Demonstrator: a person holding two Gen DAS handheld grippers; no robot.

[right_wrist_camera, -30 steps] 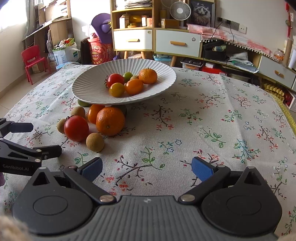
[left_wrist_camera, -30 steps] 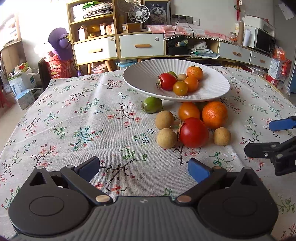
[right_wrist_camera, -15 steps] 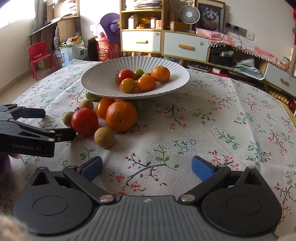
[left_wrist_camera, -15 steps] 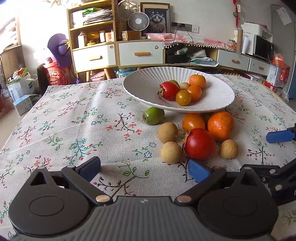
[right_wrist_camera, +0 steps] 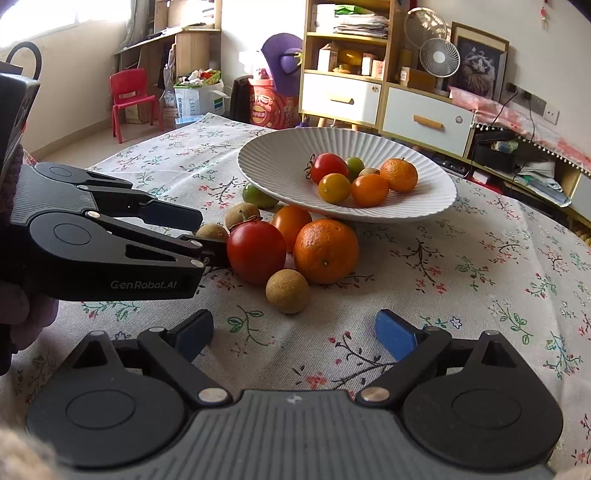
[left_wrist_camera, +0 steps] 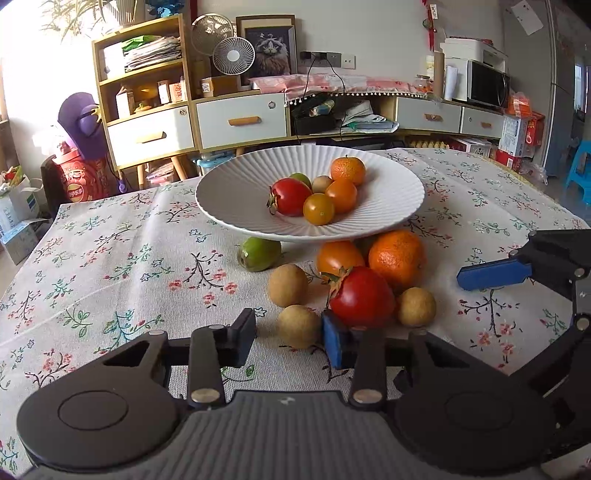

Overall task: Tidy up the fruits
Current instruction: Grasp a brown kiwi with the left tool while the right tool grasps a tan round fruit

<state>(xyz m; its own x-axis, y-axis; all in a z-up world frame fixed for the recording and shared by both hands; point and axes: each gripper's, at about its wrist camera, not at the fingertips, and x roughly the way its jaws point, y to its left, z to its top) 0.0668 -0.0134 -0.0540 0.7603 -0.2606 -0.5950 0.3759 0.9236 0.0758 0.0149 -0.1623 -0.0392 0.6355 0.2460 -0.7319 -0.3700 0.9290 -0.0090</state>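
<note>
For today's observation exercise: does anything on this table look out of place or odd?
Yes. The white plate holds six fruits, yet seven more lie loose on the tablecloth beside it, some tucked under its rim: a red tomato, an orange, an orange tomato, a green fruit and three small brown ones.

Daylight: streaming from upper-left window (right_wrist_camera: 37, 14), glaring | Shadows: falling soft on tablecloth (left_wrist_camera: 110, 258) | Edges: bowing, fisheye | Focus: staying sharp
</note>
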